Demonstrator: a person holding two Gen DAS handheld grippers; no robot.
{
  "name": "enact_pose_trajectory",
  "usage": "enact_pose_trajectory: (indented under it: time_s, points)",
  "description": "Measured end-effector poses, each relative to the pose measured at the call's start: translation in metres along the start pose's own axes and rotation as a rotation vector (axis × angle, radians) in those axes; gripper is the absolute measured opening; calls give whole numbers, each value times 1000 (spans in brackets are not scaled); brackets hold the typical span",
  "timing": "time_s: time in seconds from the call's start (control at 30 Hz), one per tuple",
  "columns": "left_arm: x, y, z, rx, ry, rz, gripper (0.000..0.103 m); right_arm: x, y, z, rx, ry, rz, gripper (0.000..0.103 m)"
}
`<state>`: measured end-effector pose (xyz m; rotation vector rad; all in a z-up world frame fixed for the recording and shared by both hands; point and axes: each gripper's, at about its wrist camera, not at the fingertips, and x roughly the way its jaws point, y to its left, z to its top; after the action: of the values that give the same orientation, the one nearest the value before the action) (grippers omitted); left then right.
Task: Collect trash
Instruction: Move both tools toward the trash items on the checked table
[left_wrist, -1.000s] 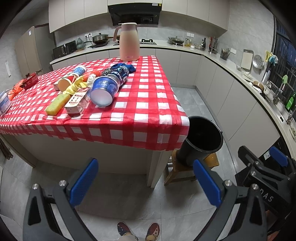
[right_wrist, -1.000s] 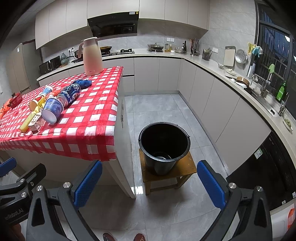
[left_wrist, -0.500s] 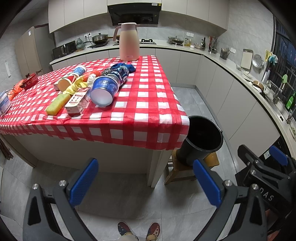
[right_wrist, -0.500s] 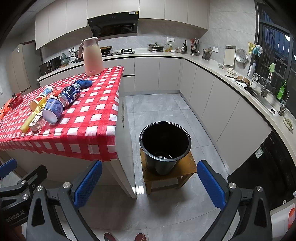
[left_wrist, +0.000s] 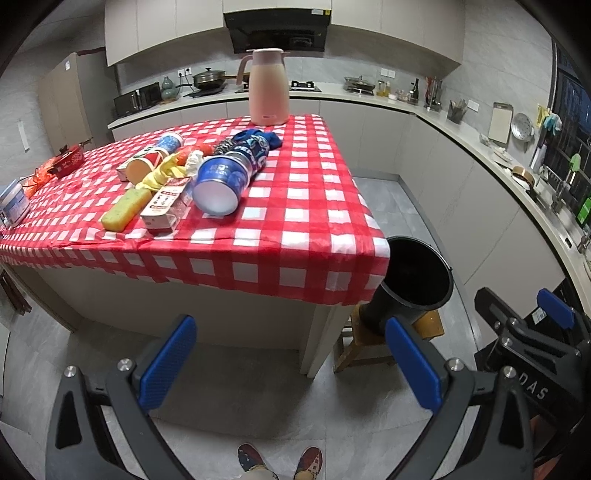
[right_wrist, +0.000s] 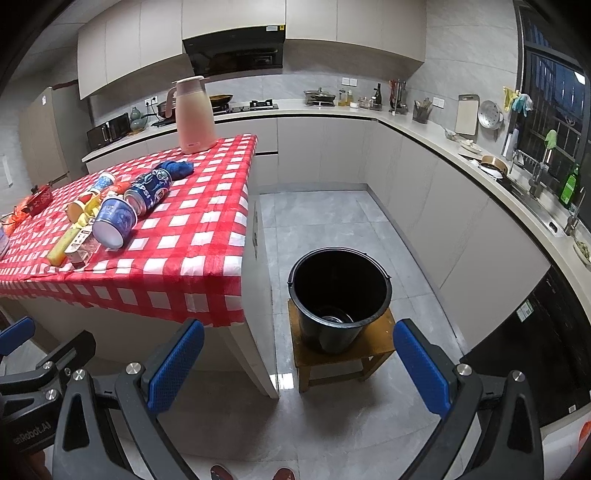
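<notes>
Trash lies in a cluster on the red checked table (left_wrist: 295, 206): a blue paper cup on its side (left_wrist: 219, 184), a blue Pepsi can (left_wrist: 251, 151), a small carton (left_wrist: 166, 206), a yellow sponge (left_wrist: 123, 210) and several more cups and wrappers. The cup (right_wrist: 112, 221) and can (right_wrist: 149, 190) also show in the right wrist view. A black bucket (right_wrist: 340, 295) stands on a low wooden stool (right_wrist: 380, 347) right of the table, with something round at its bottom. My left gripper (left_wrist: 291, 362) and right gripper (right_wrist: 299, 365) are open, empty, low over the floor, short of the table.
A pink thermos jug (left_wrist: 267, 86) stands at the table's far edge beside a blue cloth (left_wrist: 271, 138). Kitchen counters (right_wrist: 480, 162) run along the back and right walls. Grey tiled floor (right_wrist: 332, 218) lies between table and counters. The person's shoes (left_wrist: 279, 459) show below.
Both views have shifted very slightly. The grippers stay open and the trash has not moved.
</notes>
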<state>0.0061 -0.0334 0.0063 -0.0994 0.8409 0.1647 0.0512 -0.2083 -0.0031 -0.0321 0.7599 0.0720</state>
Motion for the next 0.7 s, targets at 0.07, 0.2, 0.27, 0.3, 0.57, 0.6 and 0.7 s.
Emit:
enact_pose_trajectory:
  time_s: [0.07, 0.2, 0.27, 0.3, 0.57, 0.6, 0.7]
  points:
    - [1, 5, 3, -15, -4, 10, 103, 1, 2, 2, -4, -5, 11, 103]
    - [5, 16, 6, -47, -7, 31, 103, 5, 7, 8, -15, -17, 38, 103]
    - [7, 25, 8, -65, -9, 51, 103, 8, 11, 11, -24, -23, 47, 103]
    - [8, 29, 9, -72, -10, 60, 103, 10, 13, 13, -28, -26, 54, 103]
    - [20, 76, 20, -133, -11, 131, 103, 25, 46, 29, -48, -33, 116, 103]
    - [22, 82, 22, -136, -9, 135, 103, 28, 53, 31, -55, -33, 121, 103]
    - [33, 104, 31, -144, -7, 143, 103, 37, 77, 40, -72, -32, 135, 103]
